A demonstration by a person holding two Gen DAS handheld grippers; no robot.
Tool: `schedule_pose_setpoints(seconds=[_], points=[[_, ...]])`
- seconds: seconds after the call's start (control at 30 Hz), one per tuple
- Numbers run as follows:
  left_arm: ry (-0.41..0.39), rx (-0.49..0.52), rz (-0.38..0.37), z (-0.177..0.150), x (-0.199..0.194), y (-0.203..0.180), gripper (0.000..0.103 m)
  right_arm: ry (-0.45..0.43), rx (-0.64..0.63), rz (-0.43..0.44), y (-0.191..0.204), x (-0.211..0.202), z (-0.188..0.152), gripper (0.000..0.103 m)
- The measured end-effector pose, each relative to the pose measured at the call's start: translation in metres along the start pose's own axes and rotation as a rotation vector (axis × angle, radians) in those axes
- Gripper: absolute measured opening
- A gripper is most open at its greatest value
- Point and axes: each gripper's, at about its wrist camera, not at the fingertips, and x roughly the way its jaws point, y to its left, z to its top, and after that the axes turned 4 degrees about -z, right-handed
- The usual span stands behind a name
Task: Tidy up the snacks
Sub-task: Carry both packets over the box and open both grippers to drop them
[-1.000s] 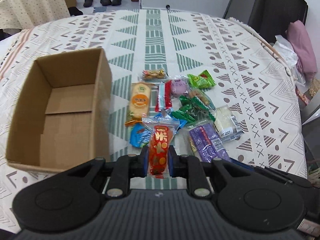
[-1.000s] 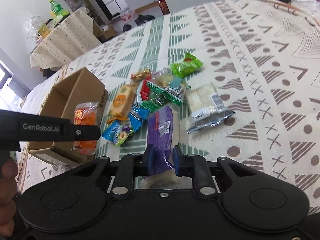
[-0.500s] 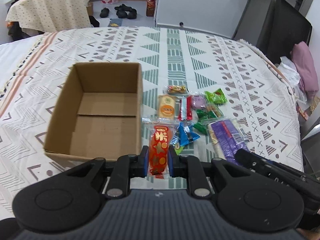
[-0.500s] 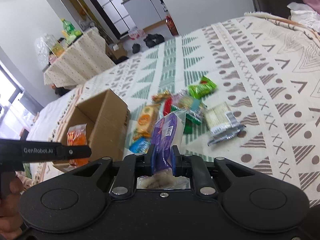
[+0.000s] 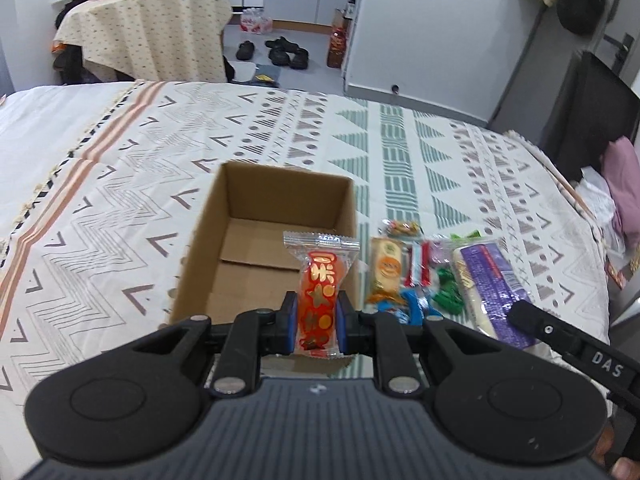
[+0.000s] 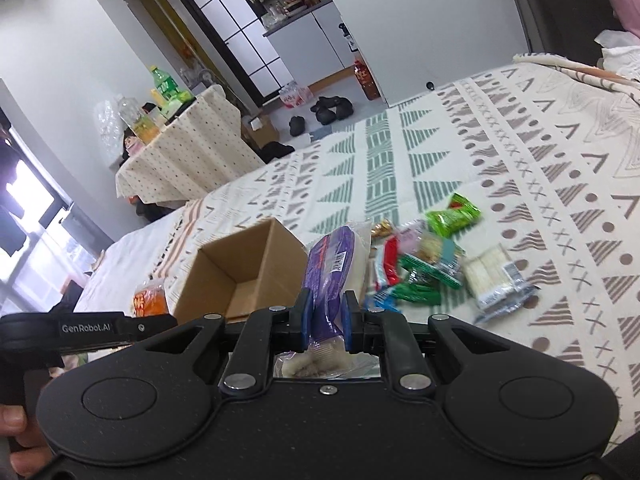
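The left tool (image 5: 316, 320) is clamping a red-and-orange snack packet (image 5: 319, 296) upright in front of the open cardboard box (image 5: 264, 216) sitting on the patterned bed (image 5: 120, 184). The right tool (image 6: 325, 322) is gripping a purple snack pack (image 6: 329, 280), raised beside the box, with the other snacks (image 6: 424, 268) lying scattered just right of it.

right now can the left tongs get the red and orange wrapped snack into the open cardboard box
Probably yes. The left tongs are shut on the red and orange wrapped snack, right at the near edge of the open brown cardboard box. Its top is open, the floor looks bare, and nothing stands between.
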Motion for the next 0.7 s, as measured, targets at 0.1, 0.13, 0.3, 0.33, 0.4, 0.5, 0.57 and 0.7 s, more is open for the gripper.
schedule_pose_setpoints(seconds=[0.1, 0.13, 0.3, 0.33, 0.4, 0.5, 0.57, 0.7], points=[[-0.01, -0.022, 0.001, 0.005, -0.001, 0.011, 0.018, -0.014, -0.009, 0.017, 0.013, 0.002, 0.004, 0.015], [-0.013, -0.028, 0.002, 0.006, -0.001, 0.015, 0.018, -0.015, -0.01, 0.022, 0.017, 0.003, 0.006, 0.015], [-0.029, -0.051, 0.002, 0.015, 0.001, 0.032, 0.018, -0.019, -0.008, 0.042, 0.035, 0.014, 0.01, 0.015], [-0.032, -0.056, 0.002, 0.017, 0.002, 0.035, 0.018, -0.016, -0.006, 0.049, 0.039, 0.018, 0.011, 0.015], [-0.036, -0.073, 0.0, 0.022, 0.005, 0.043, 0.018, -0.011, -0.006, 0.059, 0.046, 0.023, 0.011, 0.015], [-0.031, -0.108, -0.003, 0.03, 0.013, 0.056, 0.018, 0.002, -0.01, 0.071, 0.056, 0.035, 0.012, 0.015], [-0.026, -0.118, -0.001, 0.033, 0.019, 0.062, 0.018, 0.012, -0.012, 0.075, 0.062, 0.043, 0.012, 0.015], [0.002, -0.117, -0.007, 0.034, 0.032, 0.068, 0.018, 0.031, -0.013, 0.078, 0.072, 0.058, 0.01, 0.015]])
